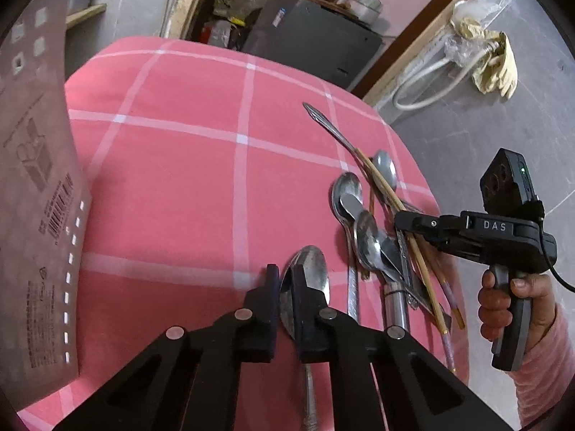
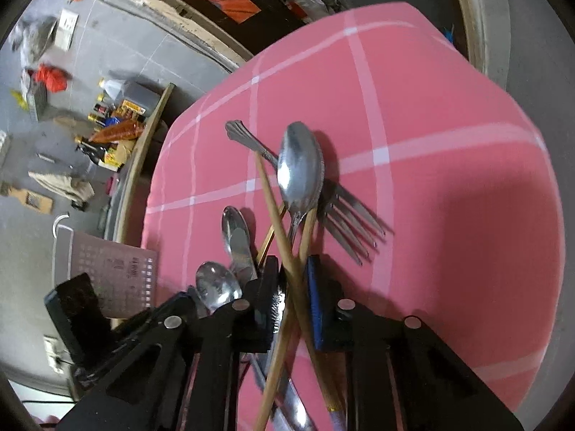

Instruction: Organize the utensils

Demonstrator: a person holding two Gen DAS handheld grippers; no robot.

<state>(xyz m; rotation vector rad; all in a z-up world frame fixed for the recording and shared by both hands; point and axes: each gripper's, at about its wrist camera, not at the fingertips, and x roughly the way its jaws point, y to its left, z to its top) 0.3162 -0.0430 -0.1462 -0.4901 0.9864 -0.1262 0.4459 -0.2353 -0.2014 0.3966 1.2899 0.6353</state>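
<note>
Left gripper [image 1: 285, 280] pinches a shiny spoon [image 1: 309, 280]; right gripper [image 2: 293, 280] straddles wooden chopsticks [image 2: 280, 230], parted.

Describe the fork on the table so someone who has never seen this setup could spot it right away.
Start at the pink checked tablecloth and find the heap of utensils just ahead of the right gripper. The fork lies flat at the heap's right edge, partly under a big spoon. It alone has tines, fanned toward bare cloth, and a scalloped handle end.
</note>
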